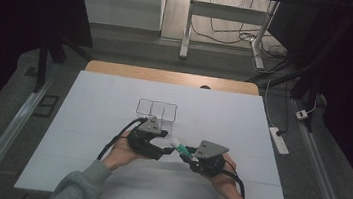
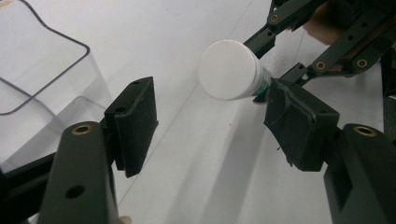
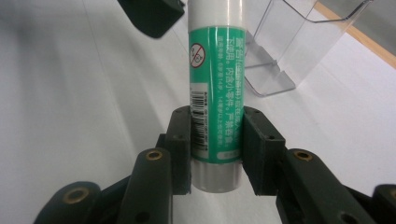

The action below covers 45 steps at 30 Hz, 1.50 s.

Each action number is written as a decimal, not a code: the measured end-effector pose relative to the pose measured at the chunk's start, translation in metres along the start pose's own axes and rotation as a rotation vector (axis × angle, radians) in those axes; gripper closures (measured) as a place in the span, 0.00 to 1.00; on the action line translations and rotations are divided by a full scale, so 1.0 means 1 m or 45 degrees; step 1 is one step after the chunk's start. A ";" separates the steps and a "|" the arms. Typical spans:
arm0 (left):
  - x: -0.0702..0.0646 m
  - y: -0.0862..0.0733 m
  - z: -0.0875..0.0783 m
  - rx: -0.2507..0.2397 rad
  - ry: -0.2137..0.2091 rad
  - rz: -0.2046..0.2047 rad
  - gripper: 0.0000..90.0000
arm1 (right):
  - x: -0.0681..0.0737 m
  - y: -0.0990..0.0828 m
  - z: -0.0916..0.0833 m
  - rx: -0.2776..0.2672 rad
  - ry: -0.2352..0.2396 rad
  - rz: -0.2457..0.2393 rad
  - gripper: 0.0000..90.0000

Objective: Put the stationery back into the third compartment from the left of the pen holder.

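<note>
Grey sleeves and two hands enter from the bottom of the high view, each holding a black gripper over a white table top [image 1: 113, 107] with a wooden edge at its far side. Beyond the table lie grey floor, the legs of another desk, loose cables and a white power strip [image 1: 279, 140]; dark curtains close both sides.

Near the table's middle stands a clear plastic organizer [image 1: 156, 112] with dark rims, divided into compartments; how many is hard to tell from above.

The right gripper [image 3: 217, 140] is clamped on a glue stick [image 3: 216, 79], its two pads pressing the green label near the stick's lower end, with the white part pointing away toward the organizer. In the high view the stick lies roughly level between the two grippers, just in front of the organizer.

The left gripper [image 2: 210, 123] has its jaws spread wide apart, holding nothing. The stick's round white end [image 2: 229, 70] faces its camera, sitting between and just beyond the jaws, very close to the right-hand pad [image 2: 299, 123], apparently not yet pressed by it.
</note>
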<state>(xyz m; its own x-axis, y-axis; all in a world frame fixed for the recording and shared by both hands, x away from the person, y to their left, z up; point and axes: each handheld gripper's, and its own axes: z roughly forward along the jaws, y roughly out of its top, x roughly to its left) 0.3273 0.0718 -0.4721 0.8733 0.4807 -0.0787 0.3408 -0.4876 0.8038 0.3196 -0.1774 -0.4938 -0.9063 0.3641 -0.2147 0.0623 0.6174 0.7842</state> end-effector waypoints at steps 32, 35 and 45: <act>-0.007 0.005 0.002 -0.084 -0.155 -0.001 0.71 | 0.012 0.000 0.009 -0.056 0.031 -0.019 0.69; -0.005 0.005 -0.002 -0.083 -0.125 -0.001 0.71 | 0.009 0.000 0.006 -0.080 0.036 0.030 0.62; 0.007 0.003 -0.020 -0.120 -0.058 -0.029 0.71 | -0.006 -0.007 -0.006 -0.083 0.005 0.174 0.48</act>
<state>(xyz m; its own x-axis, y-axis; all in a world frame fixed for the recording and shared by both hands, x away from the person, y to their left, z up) 0.3276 0.0878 -0.4582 0.8814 0.4561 -0.1226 0.3282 -0.4050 0.8534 0.3220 -0.1879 -0.4944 -0.8929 0.4388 -0.1012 0.1578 0.5154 0.8423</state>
